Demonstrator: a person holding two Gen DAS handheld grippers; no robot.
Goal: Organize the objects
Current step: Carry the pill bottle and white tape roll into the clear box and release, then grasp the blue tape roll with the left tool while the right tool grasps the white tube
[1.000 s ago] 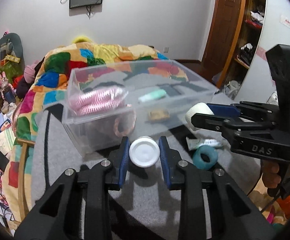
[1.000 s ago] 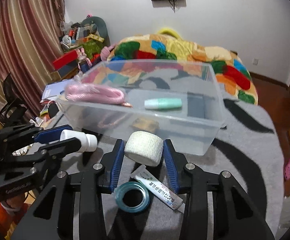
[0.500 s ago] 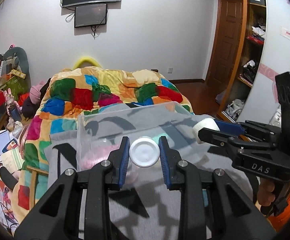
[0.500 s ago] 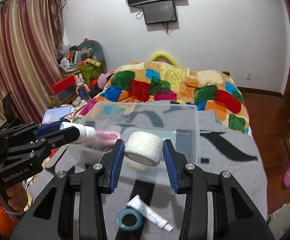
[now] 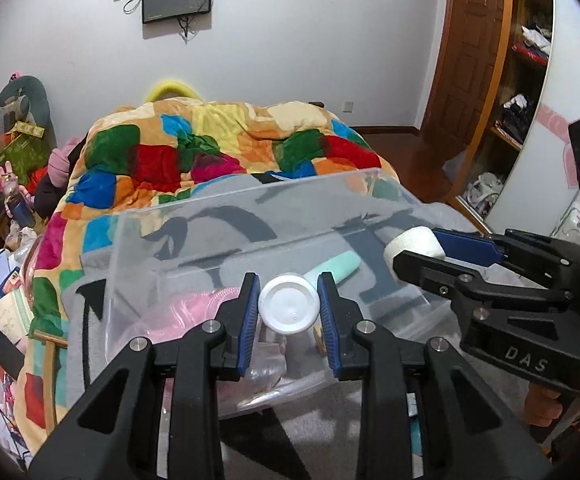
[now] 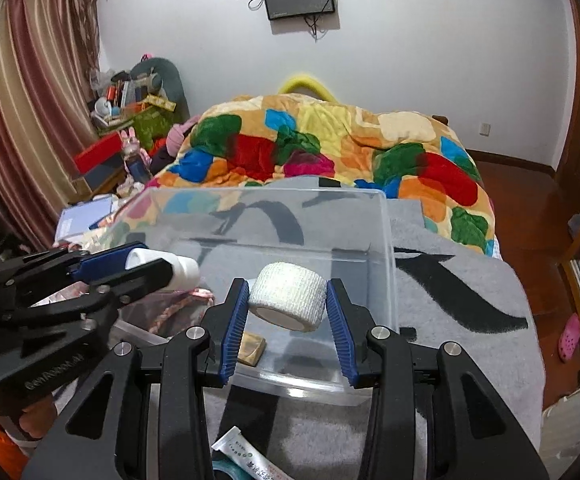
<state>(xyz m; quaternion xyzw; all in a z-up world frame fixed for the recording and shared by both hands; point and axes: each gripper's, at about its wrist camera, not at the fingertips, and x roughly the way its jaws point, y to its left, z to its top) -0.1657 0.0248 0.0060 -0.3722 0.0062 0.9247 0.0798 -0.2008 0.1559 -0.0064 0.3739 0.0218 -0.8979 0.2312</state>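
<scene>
My left gripper (image 5: pixel 288 310) is shut on a white bottle (image 5: pixel 288 309), held over the near edge of a clear plastic bin (image 5: pixel 226 216). My right gripper (image 6: pixel 287 306) is shut on a white bandage roll (image 6: pixel 288 302), held over the bin's near right part (image 6: pixel 385 248). Each gripper shows in the other's view: the right one (image 5: pixel 421 252) with the roll (image 5: pixel 411 244), the left one (image 6: pixel 158 268) with the bottle (image 6: pixel 184 274). Inside the bin lie a pink rope (image 5: pixel 194 312), a mint tube (image 5: pixel 335 268) and a small brown piece (image 6: pixel 252 348).
The bin stands on a grey blanket (image 6: pixel 461 292) at the foot of a bed with a colourful quilt (image 6: pixel 329 148). A white tube (image 6: pixel 250 460) and a teal tape ring (image 6: pixel 226 474) lie below my right gripper. Clutter stands at the left (image 6: pixel 130 120).
Both grippers rose from the blanket with their objects, then moved forward over the bin's near edge. The bin now sits closer beneath both.
</scene>
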